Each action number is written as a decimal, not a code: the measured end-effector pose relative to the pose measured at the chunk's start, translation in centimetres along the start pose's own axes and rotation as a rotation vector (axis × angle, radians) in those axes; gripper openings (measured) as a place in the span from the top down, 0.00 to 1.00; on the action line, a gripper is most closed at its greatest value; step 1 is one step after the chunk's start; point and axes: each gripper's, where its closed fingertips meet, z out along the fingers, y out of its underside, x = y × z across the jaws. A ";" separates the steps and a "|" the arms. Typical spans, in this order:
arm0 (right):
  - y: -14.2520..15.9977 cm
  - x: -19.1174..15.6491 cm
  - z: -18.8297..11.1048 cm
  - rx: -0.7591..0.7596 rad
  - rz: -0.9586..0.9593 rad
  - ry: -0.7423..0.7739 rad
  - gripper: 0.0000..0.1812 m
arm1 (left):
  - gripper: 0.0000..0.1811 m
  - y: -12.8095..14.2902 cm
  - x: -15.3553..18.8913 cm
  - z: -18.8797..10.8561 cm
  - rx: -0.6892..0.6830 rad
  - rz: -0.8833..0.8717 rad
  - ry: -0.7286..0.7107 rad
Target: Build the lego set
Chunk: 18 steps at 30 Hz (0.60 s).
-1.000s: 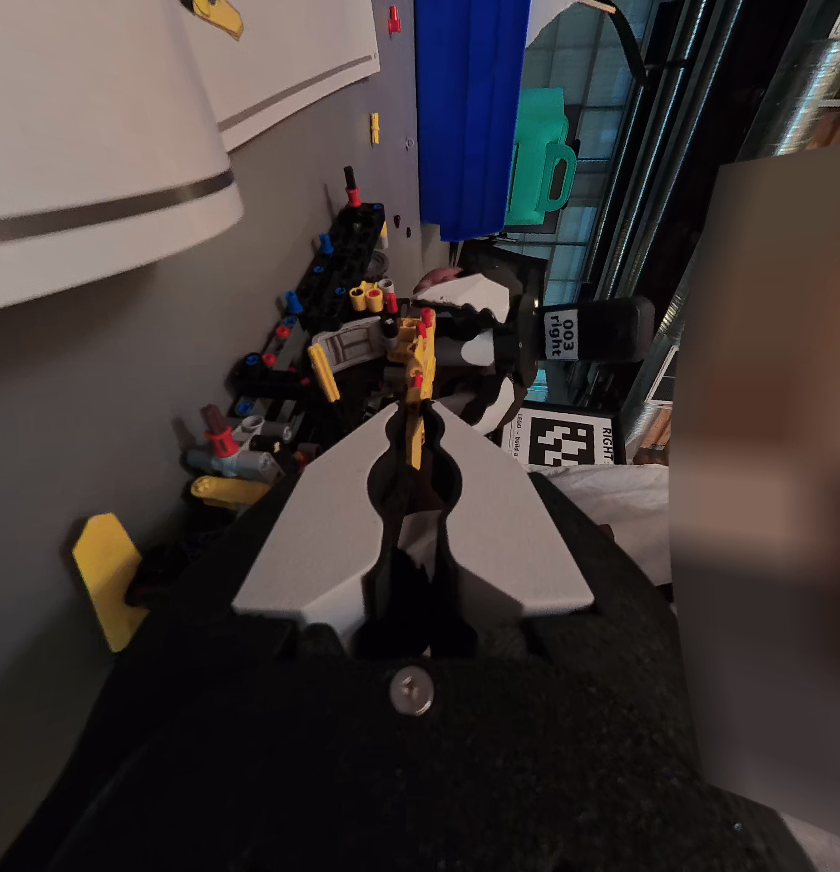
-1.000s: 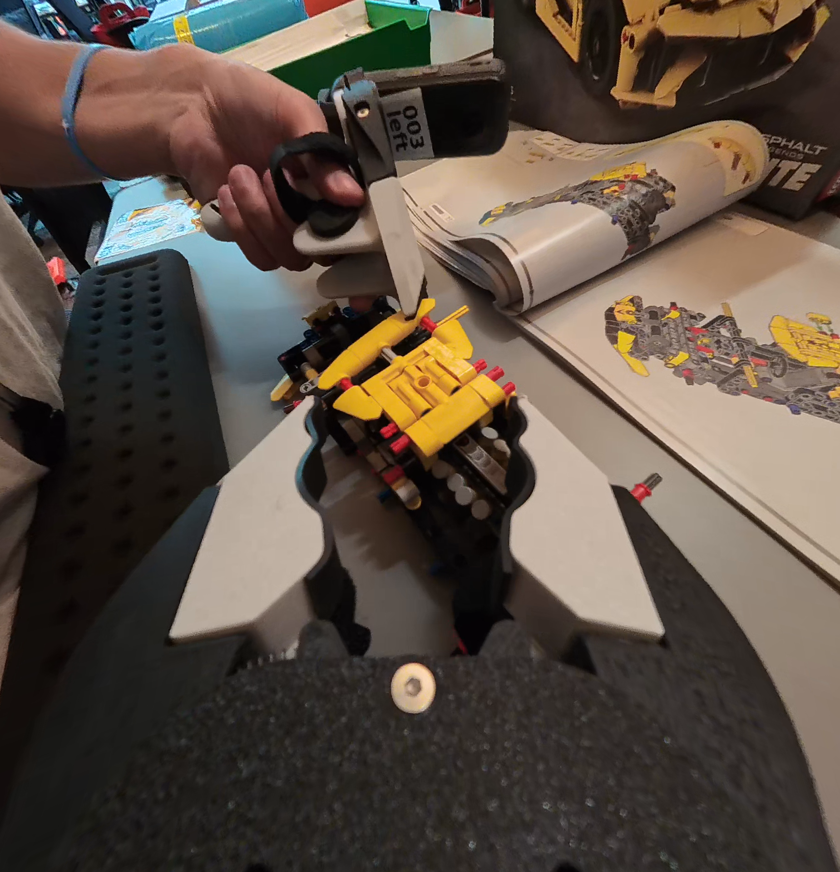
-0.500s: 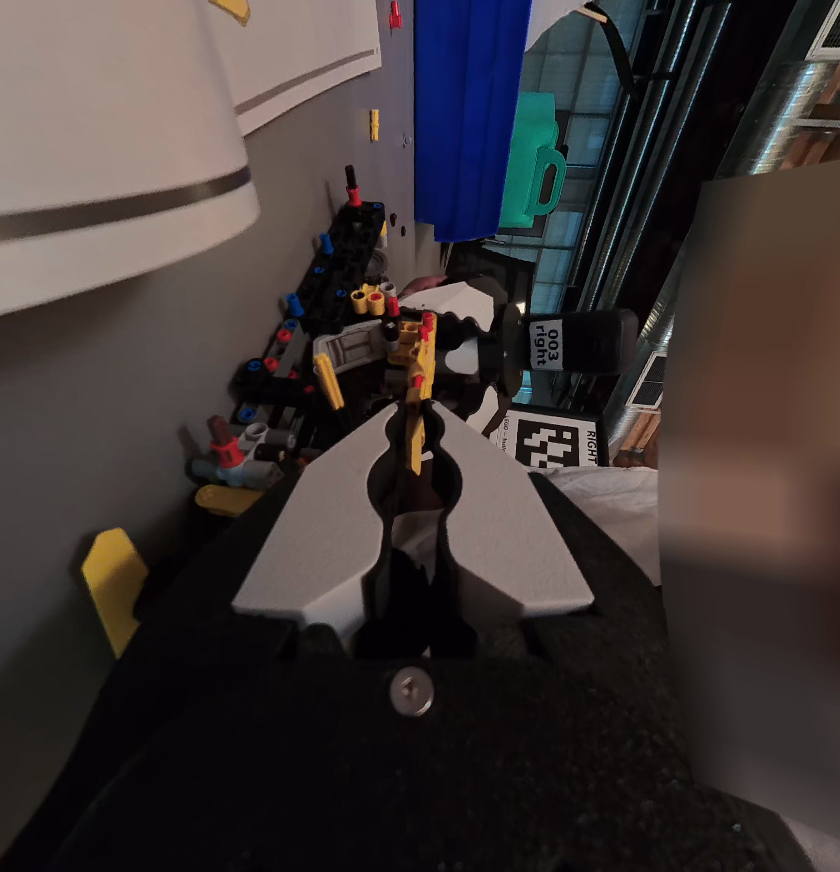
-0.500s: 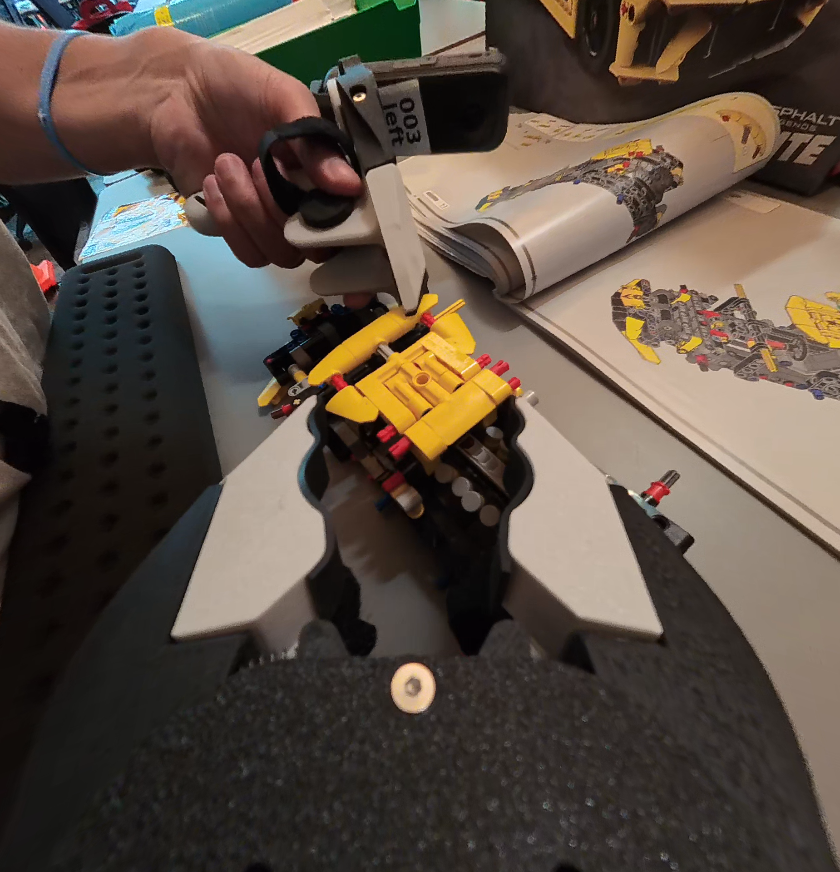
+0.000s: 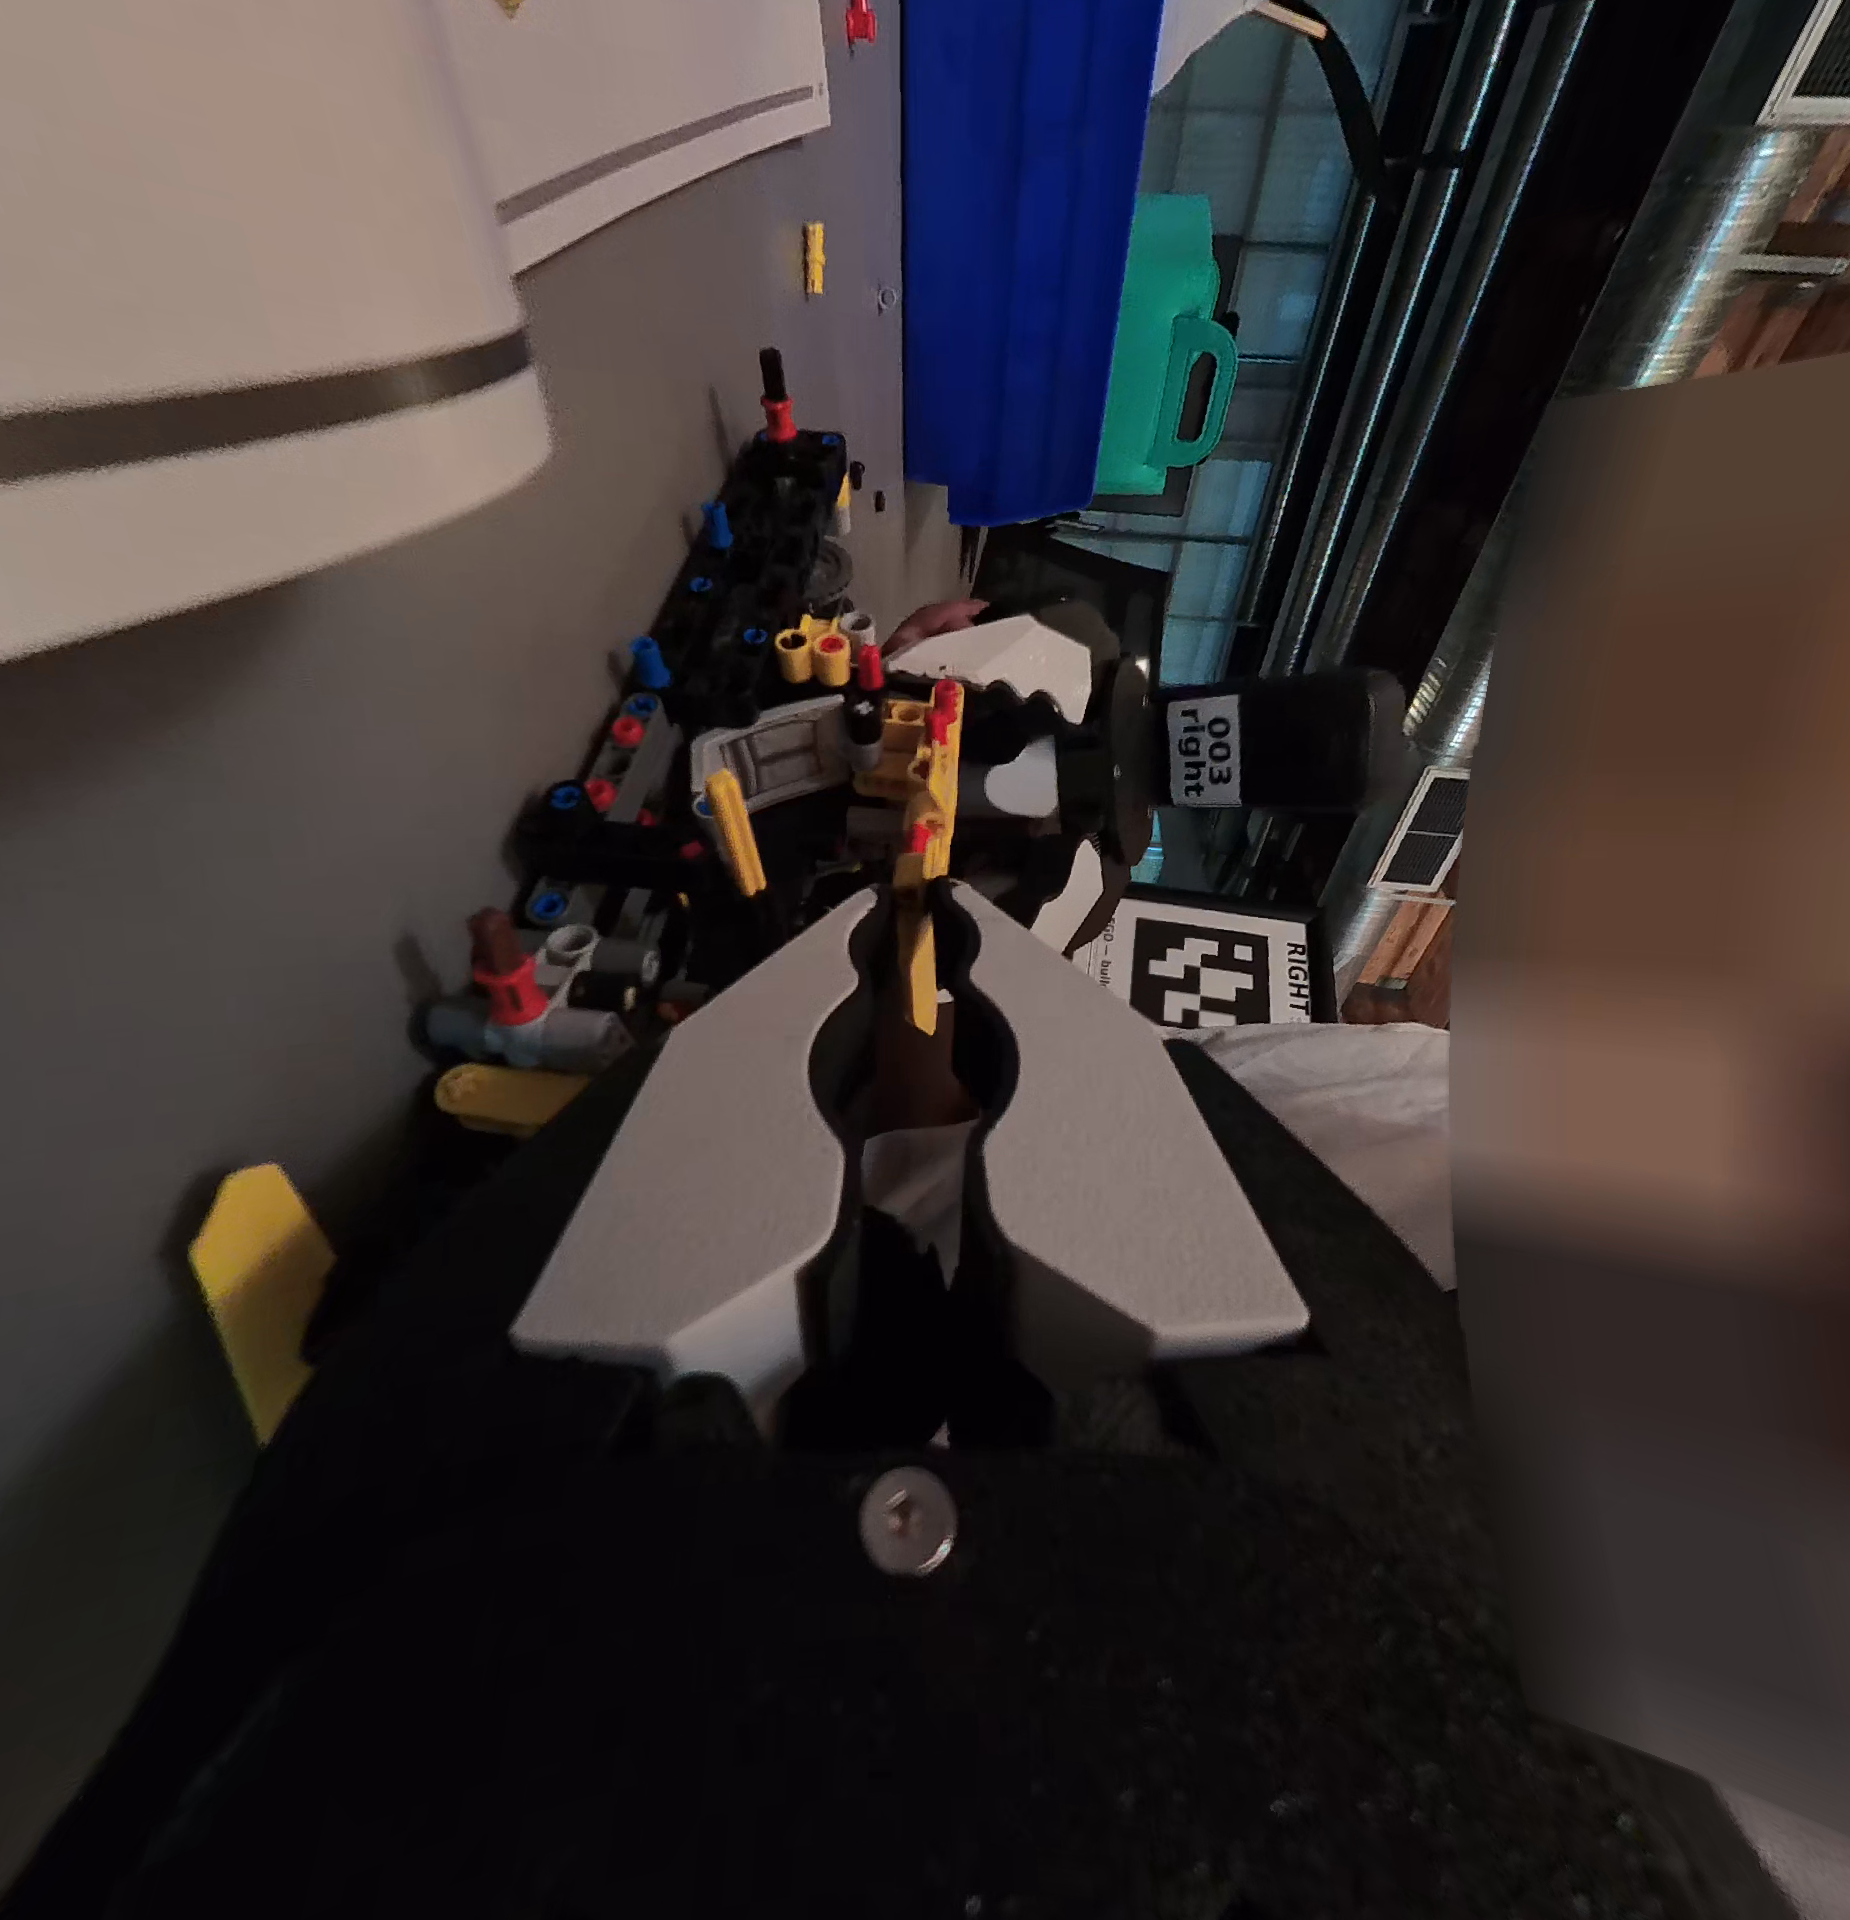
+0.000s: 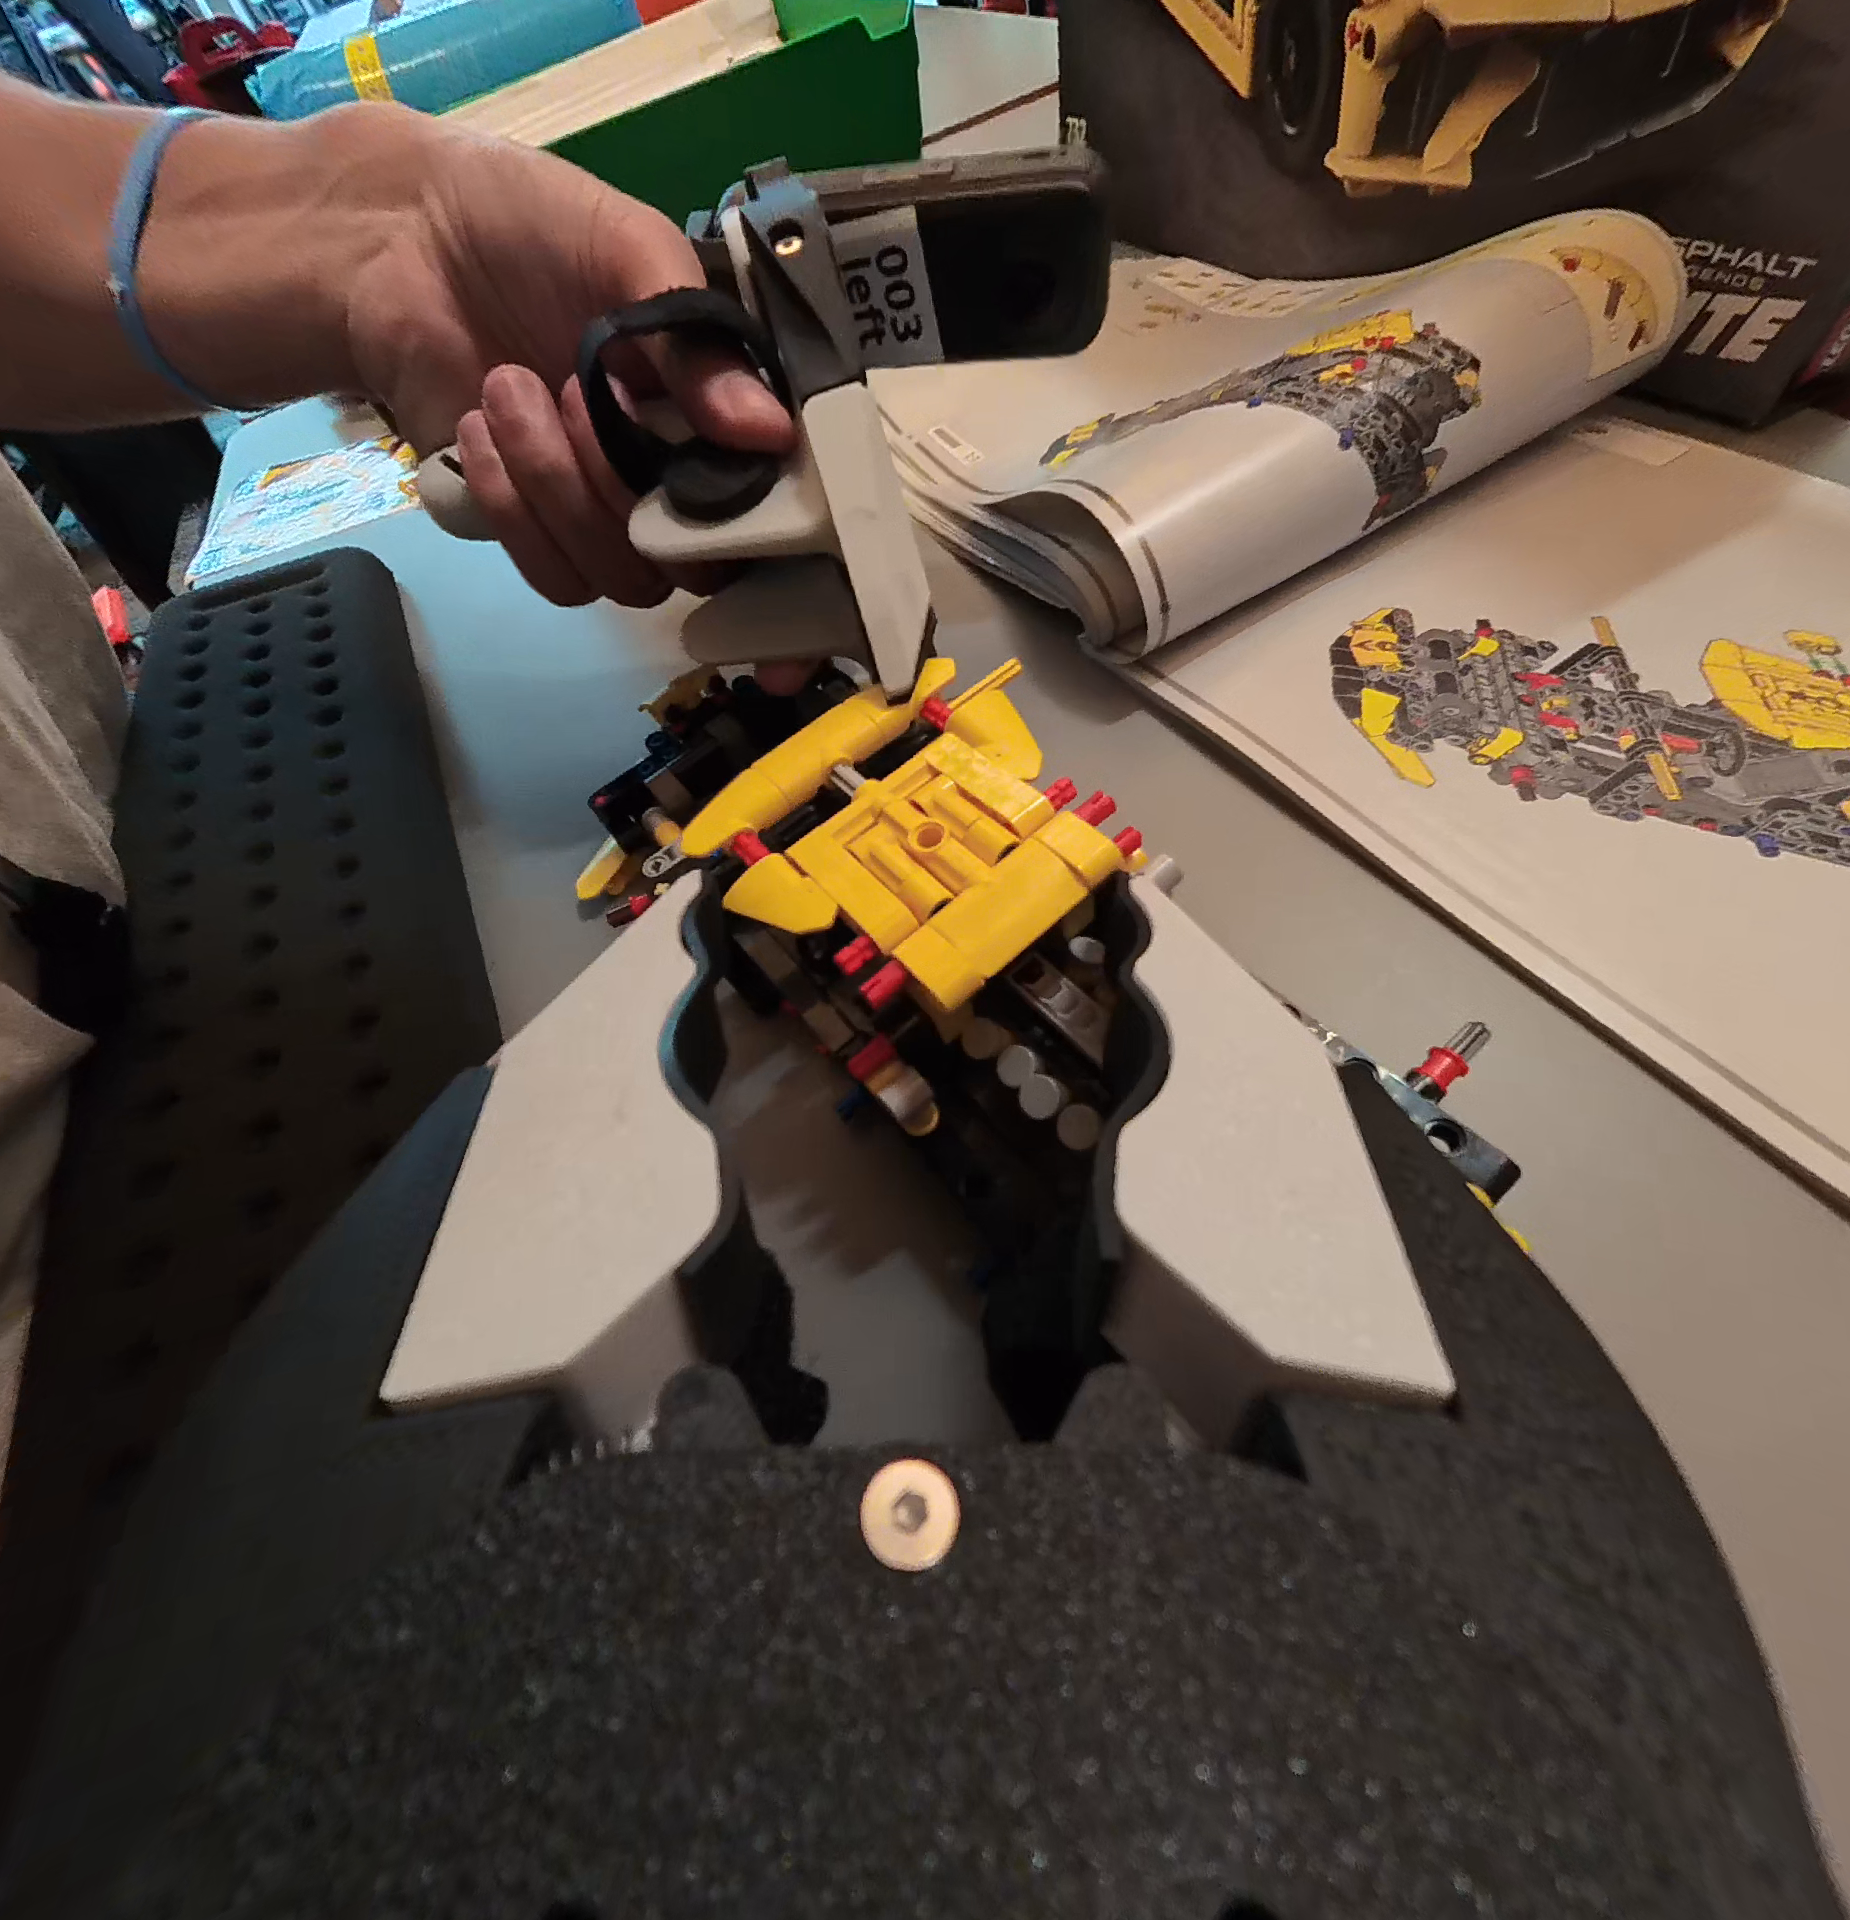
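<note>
The yellow and black lego car model (image 6: 931, 883) stands on the grey table (image 6: 1420, 987). My right gripper (image 6: 921, 904) is closed around its near end, one finger on each side of the black chassis. My left gripper (image 6: 900, 675), held by a hand, comes down from above and is shut on a long yellow panel (image 6: 848, 727) on the model's far side. In the left wrist view the left gripper (image 5: 916, 904) pinches that thin yellow panel (image 5: 916, 966) edge-on. The model (image 5: 755, 748) and the right gripper (image 5: 1014, 717) lie beyond it.
An open instruction booklet (image 6: 1316, 499) with a flat page (image 6: 1627, 831) lies to the right, with the set's box (image 6: 1420, 125) behind it. A black perforated pad (image 6: 256, 831) lies to the left. A loose black piece with a red pin (image 6: 1446, 1081) and a loose yellow piece (image 5: 261, 1278) lie near the model. There is about 4 cm between the tips of the two grippers.
Both grippers keep their hold. The left gripper and hand have shifted only slightly over the model, and the views drift a little.
</note>
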 end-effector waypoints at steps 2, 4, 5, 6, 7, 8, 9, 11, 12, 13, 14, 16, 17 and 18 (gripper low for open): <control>0.0 0.0 -0.1 0.002 0.005 0.009 0.60 | 0.97 0.0 0.1 0.1 -0.004 0.016 -0.005; 0.2 0.0 0.0 -0.004 0.012 0.010 0.61 | 0.97 -0.1 0.1 0.2 -0.008 0.018 -0.003; 0.4 0.0 0.1 -0.016 0.006 0.013 0.61 | 0.97 -0.1 0.1 0.2 -0.009 0.018 -0.001; 0.5 0.0 0.2 -0.023 -0.007 0.024 0.61 | 0.97 -0.2 0.2 0.3 -0.009 0.019 -0.002; 0.5 0.1 0.2 -0.028 -0.019 0.032 0.61 | 0.97 -0.2 0.1 0.3 -0.010 0.021 -0.003; 0.6 0.1 0.3 -0.032 -0.025 0.035 0.60 | 0.97 -0.2 0.1 0.3 -0.009 0.018 -0.003; 0.6 0.0 0.3 -0.032 -0.026 0.035 0.60 | 0.97 -0.2 0.1 0.2 -0.008 0.016 -0.005; 0.5 -0.1 0.3 -0.033 -0.021 0.030 0.58 | 0.97 -0.3 0.1 0.2 -0.003 0.012 -0.010; 0.6 -0.3 0.4 -0.036 -0.016 0.028 0.57 | 0.97 -0.3 0.1 0.2 0.002 0.009 -0.013; 0.6 -0.4 0.4 -0.040 -0.015 0.028 0.56 | 0.97 -0.3 0.1 0.3 0.005 0.005 -0.016; 0.6 -0.4 0.4 -0.047 -0.019 0.037 0.55 | 0.97 -0.3 0.0 0.3 0.009 -0.001 -0.018; 0.7 -0.4 0.5 -0.063 -0.029 0.057 0.54 | 0.97 -0.3 0.0 0.3 0.019 -0.027 -0.014; 0.7 -0.4 0.5 -0.071 -0.028 0.065 0.54 | 0.97 -0.3 0.0 0.3 0.024 -0.040 -0.010; 0.7 -0.5 0.6 -0.075 -0.019 0.067 0.54 | 0.97 -0.4 0.0 0.2 0.032 -0.053 -0.008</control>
